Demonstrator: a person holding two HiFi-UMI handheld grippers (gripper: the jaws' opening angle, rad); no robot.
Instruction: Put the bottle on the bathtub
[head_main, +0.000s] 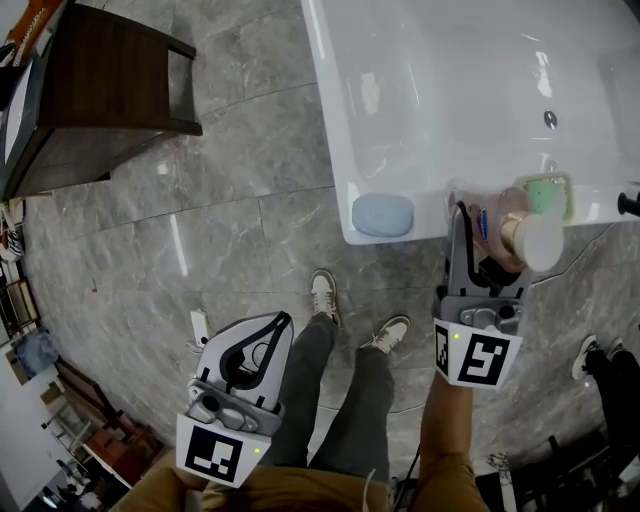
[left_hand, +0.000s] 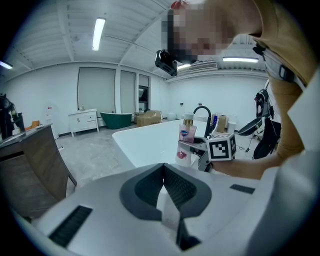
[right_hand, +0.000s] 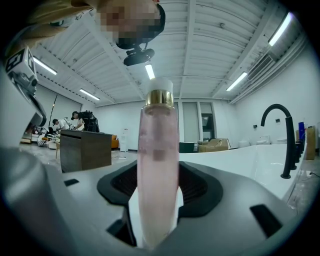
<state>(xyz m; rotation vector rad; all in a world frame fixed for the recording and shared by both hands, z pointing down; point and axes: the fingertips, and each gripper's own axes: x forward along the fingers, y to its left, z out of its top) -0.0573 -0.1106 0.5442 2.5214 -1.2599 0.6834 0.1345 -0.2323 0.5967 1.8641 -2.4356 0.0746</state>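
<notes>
A pink bottle (head_main: 508, 212) with a gold collar and white cap stands upright between the jaws of my right gripper (head_main: 488, 228), which is shut on it. It is at the near rim of the white bathtub (head_main: 340, 120), beside a green soap dish (head_main: 546, 193). I cannot tell whether its base rests on the rim. The right gripper view shows the bottle (right_hand: 159, 165) filling the gap of the right gripper (right_hand: 159, 200). My left gripper (head_main: 275, 325) hangs low over the floor, shut and empty. From the left gripper (left_hand: 163, 167) I see the bottle (left_hand: 186, 142) and the tub (left_hand: 145, 140).
A blue soap bar (head_main: 383, 215) lies on the tub's near corner. A black faucet (right_hand: 285, 135) rises at the right end of the tub. A dark wooden cabinet (head_main: 100, 90) stands at far left. The person's shoes (head_main: 325, 295) are on the marble floor below.
</notes>
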